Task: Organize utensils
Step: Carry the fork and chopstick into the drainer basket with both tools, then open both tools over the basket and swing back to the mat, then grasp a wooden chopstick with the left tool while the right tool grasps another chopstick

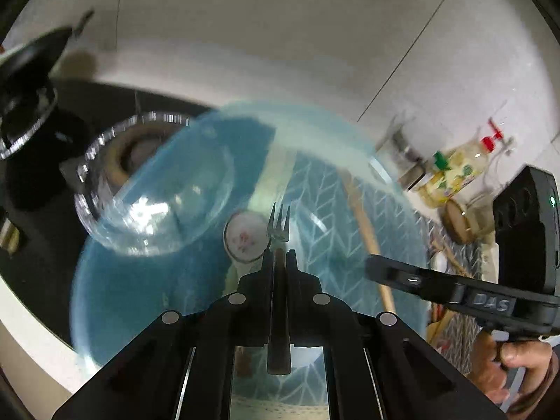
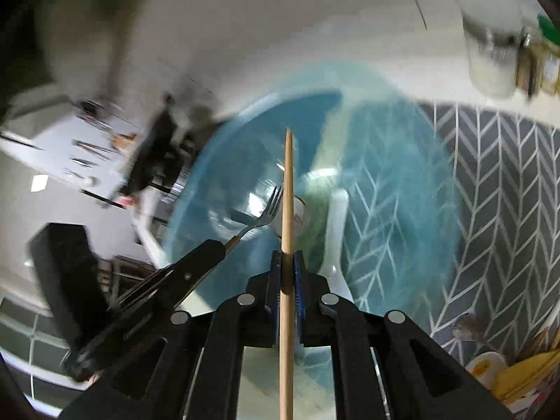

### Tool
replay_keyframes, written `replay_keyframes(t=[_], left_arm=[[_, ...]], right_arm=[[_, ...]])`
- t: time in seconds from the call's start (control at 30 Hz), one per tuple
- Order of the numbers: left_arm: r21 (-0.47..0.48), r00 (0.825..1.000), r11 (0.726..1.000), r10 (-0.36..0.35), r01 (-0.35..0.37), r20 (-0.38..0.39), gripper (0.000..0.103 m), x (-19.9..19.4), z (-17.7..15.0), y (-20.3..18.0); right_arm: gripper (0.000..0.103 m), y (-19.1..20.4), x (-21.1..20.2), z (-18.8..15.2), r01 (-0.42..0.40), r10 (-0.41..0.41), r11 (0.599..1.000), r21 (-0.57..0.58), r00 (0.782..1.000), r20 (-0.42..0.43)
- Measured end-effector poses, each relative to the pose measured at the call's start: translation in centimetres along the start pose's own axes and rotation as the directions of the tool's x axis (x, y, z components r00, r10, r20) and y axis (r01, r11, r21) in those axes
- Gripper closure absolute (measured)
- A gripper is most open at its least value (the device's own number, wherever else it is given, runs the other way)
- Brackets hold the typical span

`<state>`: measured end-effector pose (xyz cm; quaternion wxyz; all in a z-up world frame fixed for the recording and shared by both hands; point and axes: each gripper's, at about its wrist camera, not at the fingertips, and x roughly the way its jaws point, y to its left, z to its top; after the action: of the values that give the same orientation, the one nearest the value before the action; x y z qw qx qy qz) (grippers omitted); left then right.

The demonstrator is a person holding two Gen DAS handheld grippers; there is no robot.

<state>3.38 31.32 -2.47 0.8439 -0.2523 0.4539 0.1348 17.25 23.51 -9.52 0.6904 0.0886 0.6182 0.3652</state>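
Left wrist: tool [image 1: 279, 255] tilted down w/ fork [image 1: 279, 224]

Two claws over a basin on the surface, each clamped on a utensil

The left claw [image 1: 279, 255] grips a fork [image 1: 278, 225] whose tines point forward over the basin [image 1: 147, 290]; the right claw [image 2: 287, 262] grips a wooden stick [image 2: 287, 210] that runs forward over the same basin. In the basin lie a glass bowl [image 1: 154, 189], to its right a small cup [image 1: 245, 239], and a spoon [image 2: 334, 238] right of the cup. The basin rests on a patterned mat [image 2: 497, 192] that spreads out to the right. Behind the mat, at the far right, stand bottles [image 1: 455, 171] and a jar [image 2: 490, 56]. Left of the basin sits a stove [image 1: 38, 161].
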Motion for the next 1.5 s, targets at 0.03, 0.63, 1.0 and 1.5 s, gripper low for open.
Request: replay_keyframes(t=[0.03, 0.63, 1.0, 1.5], left_arm=[[-0.01, 1.0, 1.0, -0.009, 0.009, -0.008, 0.095, 0.5, -0.1, 0.2], [0.011, 0.999, 0.999, 0.052, -0.052, 0.013, 0.079, -3.1, 0.3, -2.7], [0.419, 0.984, 0.901, -0.16, 0.115, 0.073, 0.032, -4.7, -5.4, -19.7], [0.648, 0.945, 0.71, -0.073, 0.275, -0.32, 0.059, 14.3, -13.4, -30.8]], right_arm=[[0.095, -0.1, 0.7, 0.1, 0.02, -0.02, 1.0, 0.011, 1.0, -0.01], [0.094, -0.3, -7.6, 4.0, 0.047, -0.036, 0.995, -0.09, 0.992, 0.122], [0.05, -12.9, -27.7, -2.8, 0.264, -0.117, 0.94, -0.217, 0.846, 0.521], [0.051, -31.6, -20.6, -13.3, 0.062, -0.13, 0.953, 0.297, 0.968, 0.213]])
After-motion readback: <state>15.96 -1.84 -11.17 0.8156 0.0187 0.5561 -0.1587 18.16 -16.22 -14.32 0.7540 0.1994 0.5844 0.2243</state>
